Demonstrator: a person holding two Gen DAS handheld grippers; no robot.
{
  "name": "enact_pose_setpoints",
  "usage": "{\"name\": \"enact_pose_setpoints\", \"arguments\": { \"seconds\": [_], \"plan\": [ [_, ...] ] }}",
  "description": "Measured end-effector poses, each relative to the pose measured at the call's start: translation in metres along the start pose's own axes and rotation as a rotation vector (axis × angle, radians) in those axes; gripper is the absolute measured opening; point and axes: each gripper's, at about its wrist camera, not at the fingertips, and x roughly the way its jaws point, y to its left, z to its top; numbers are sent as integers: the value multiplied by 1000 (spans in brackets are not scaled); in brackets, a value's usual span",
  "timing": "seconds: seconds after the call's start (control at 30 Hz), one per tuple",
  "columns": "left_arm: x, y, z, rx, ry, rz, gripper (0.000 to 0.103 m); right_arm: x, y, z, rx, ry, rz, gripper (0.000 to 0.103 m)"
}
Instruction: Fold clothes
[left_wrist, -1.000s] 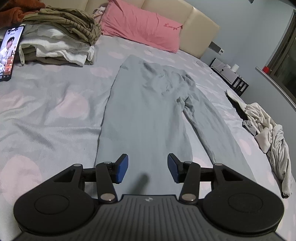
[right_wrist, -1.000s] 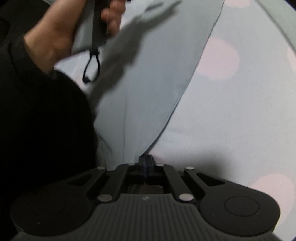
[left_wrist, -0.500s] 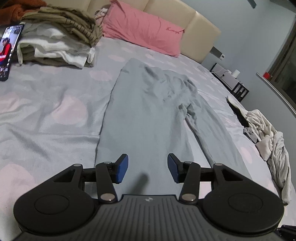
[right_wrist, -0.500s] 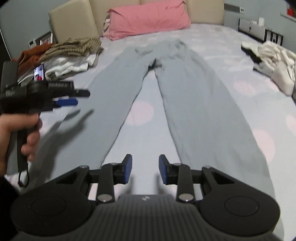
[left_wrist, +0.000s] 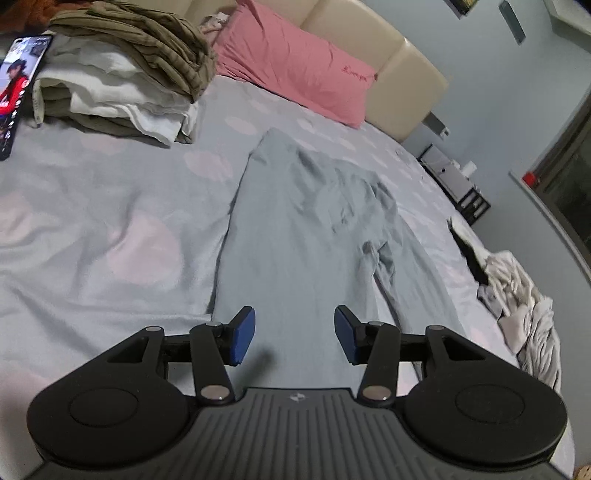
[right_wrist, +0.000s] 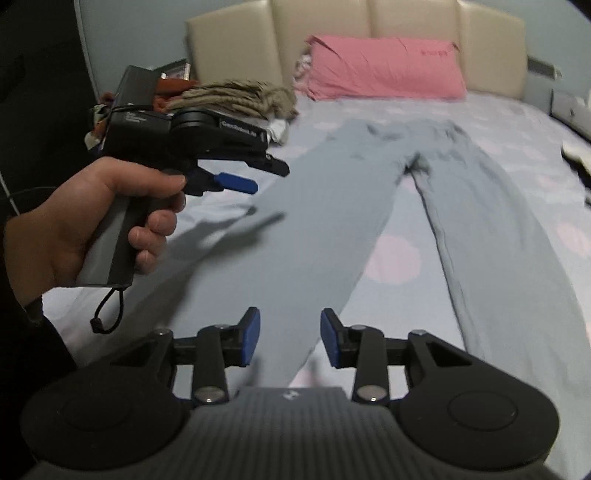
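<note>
On the bed (right_wrist: 491, 122), the grey trousers (right_wrist: 332, 236) lie flat and spread, waistband toward the pink pillow (right_wrist: 384, 68), both legs running back from the pillow toward me in a V, with a strip of spotted sheet between them.

My left gripper (left_wrist: 294, 334) hangs above the leg on the clothes-stack side, fingers (left_wrist: 242, 334) spread apart, nothing between them. My right gripper (right_wrist: 290, 341) is above the hem end of that same leg, at the far end from the pillow; fingers parted too, holding nothing. Neither touches cloth, as far as I can tell.

My read: fold not started, trousers only laid out. Next is probably a lengthwise fold, one leg over the other.

Risks from here:
- Fabric looks thin and limp. If I pinch one layer only, the leg opens and drags instead of folding.
- The crotch area, midway between pillow and hems, is bunched and wrinkled. Folding over it locks the creases in.
- Both grippers sit over the same leg, close together. They could collide, and the far leg gets no hold.
- Sheet is nearly the same grey. I could easily grab sheet along with the hem.
- Stack of folded clothes (left_wrist: 122, 85) and a phone (left_wrist: 20, 88) sit beside the pillow; a wide swing on the left could clip them.
</note>
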Motion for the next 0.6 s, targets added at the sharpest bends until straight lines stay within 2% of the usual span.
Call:
{"name": "enact_pose_setpoints", "arguments": {
  "seconds": [0.17,0.33,0.47,0.53,0.6],
  "plan": [
    [1,-8,0,51,-17,2,45,19,-16,18,-14,-39,-35,40],
    [14,3,6,13,-2,-3,45,55,-28,43,25,-45,-93,40],
    [32,11,8,32,19,86,45,89,-28,63,68,-24,-114,40],
    [46,10,7,100,64,134,45,109,-23,73,60,21,-119,40],
    [62,12,3,136,110,142,46,126,-18,78,40,82,-141,40]
  ]
}}
